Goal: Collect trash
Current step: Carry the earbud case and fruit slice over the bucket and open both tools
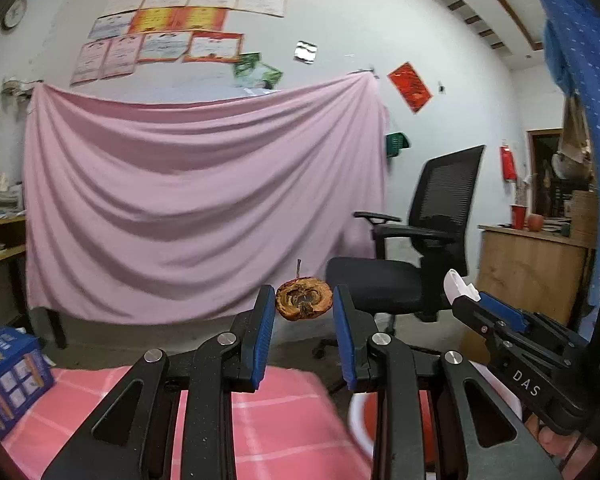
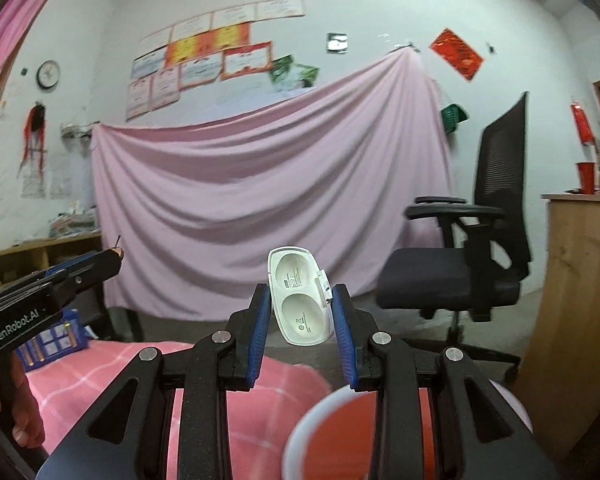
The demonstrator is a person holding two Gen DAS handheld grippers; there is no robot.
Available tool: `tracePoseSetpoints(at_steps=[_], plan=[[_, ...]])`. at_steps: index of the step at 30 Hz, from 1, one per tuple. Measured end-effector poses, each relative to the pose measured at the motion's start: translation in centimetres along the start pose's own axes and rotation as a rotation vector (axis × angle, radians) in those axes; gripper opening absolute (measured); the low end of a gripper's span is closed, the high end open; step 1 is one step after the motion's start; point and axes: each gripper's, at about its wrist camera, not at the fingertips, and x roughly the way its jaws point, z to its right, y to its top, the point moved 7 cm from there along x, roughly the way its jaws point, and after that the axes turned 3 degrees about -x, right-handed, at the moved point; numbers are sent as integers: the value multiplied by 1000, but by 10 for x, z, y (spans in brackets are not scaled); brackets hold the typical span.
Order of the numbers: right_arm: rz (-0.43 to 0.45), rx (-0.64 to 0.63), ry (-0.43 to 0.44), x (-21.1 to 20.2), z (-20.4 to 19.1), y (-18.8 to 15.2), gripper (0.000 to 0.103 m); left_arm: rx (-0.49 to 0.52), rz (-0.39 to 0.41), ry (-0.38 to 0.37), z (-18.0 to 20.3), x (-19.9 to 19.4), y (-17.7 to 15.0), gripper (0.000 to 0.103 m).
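My left gripper (image 1: 304, 302) is shut on a dried, brown half fruit with a stem (image 1: 304, 299), held level in the air between its blue pads. My right gripper (image 2: 300, 306) is shut on a white plastic two-cup tray (image 2: 300, 298), gripped by its long sides and standing upright. The right gripper (image 1: 466, 290) also shows at the right of the left wrist view, with the white tray's tip sticking out. In the right wrist view the left gripper (image 2: 114, 258) reaches in from the left. Below both lies a red bin with a white rim (image 2: 340, 432).
A pink checked cloth (image 1: 284, 420) covers the surface underneath. A black office chair (image 1: 420, 248) stands ahead to the right, with a wooden cabinet (image 1: 532, 272) beyond it. A pink sheet (image 1: 204, 208) hangs on the far wall. A blue box (image 1: 8, 372) sits at the left.
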Motion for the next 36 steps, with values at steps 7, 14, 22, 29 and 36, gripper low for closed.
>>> tracePoseSetpoints(at_steps=[7, 14, 22, 29, 36], plan=[[2, 41, -81, -14, 41, -2, 29, 41, 4, -114, 60, 14, 0, 25], [-39, 97, -147, -20, 79, -13, 29, 70, -43, -197, 102, 38, -12, 25], [-135, 132, -180, -16, 98, -30, 29, 34, -146, -230, 118, 62, -31, 25], [-188, 154, -179, -11, 102, -40, 29, 1, -224, -240, 118, 78, -41, 25], [-230, 172, -175, -6, 106, -46, 29, 28, -274, -244, 122, 82, -51, 25]])
